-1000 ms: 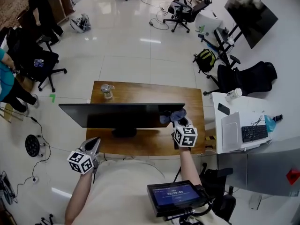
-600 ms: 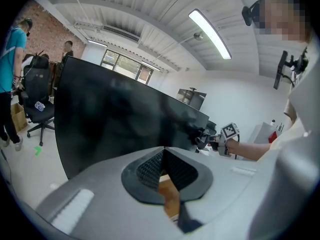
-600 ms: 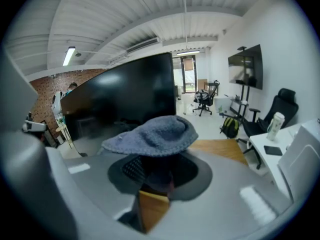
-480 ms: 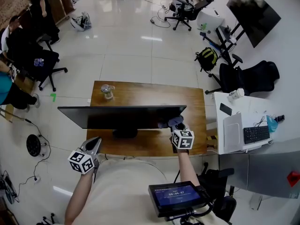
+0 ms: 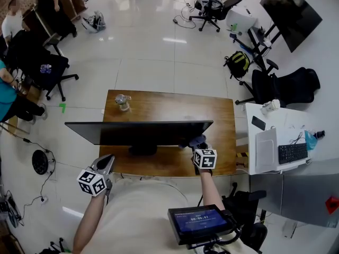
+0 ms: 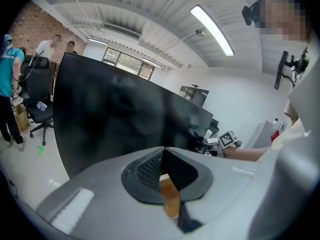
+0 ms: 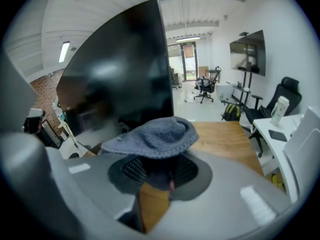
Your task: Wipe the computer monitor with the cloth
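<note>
Right tool (image 7: 161,170) clamps the grey cloth (image 7: 152,136) at the right end of the monitor (image 5: 137,132).
Left tool (image 6: 163,158) hangs off the front edge of the desk (image 5: 175,107) with its jaws pressed together on nothing. The cloth sits just beside the dark screen, low down. At the wooden desk's far left stands what may be a glass jar (image 5: 122,102), its contents too small to tell. To the right, a white desk (image 5: 286,121) carries a laptop (image 5: 265,147), keyboard (image 5: 292,153) and cup (image 5: 271,105). Beyond lie pale floor tiles (image 5: 153,52), a backpack (image 5: 237,63) and office chairs (image 5: 214,15).

grey cloth (image 7: 152,136) clamped in jaws, against black monitor (image 7: 120,69)
</note>
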A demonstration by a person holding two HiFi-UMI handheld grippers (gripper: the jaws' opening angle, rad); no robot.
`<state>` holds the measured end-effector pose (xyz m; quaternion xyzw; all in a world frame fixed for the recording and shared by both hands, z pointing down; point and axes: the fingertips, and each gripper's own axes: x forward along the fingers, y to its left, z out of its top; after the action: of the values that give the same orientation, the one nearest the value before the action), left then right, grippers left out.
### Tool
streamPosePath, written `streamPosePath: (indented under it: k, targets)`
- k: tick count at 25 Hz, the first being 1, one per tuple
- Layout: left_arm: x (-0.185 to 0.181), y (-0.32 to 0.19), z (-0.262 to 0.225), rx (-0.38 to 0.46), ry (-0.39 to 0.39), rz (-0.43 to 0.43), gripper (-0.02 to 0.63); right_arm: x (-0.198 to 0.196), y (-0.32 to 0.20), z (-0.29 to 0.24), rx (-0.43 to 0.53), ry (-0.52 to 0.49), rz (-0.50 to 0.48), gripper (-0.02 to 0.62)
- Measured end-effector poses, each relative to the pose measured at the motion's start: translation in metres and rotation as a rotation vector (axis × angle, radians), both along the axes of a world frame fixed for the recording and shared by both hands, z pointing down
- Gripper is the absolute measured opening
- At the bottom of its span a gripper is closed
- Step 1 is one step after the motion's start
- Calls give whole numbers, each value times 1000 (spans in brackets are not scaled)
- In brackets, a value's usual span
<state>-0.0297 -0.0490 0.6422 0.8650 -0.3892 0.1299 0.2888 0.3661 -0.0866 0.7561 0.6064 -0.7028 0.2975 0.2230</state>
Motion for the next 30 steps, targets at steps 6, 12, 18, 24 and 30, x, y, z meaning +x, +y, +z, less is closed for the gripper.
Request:
streamPosePath:
  k: [6, 12, 18, 24, 30]
  targets:
    - [0, -3, 0, -12, -17, -2, 3, 0, 6, 30, -55, -12, 10, 94]
    - [-2, -2, 2, -27, -33, -6, 3, -1, 12, 64, -105, -15, 16, 94]
    - [-7, 8, 7, -23, -39, -31, 3, 0, 16, 91, -143, -7, 5, 94]
    - [-19, 17, 9, -34, -30, -57, 3, -1, 21, 125, -200, 14, -14, 95]
    - [-24, 22, 11, -39, -22, -61, 3, 0, 24, 149, -239, 7, -1, 95]
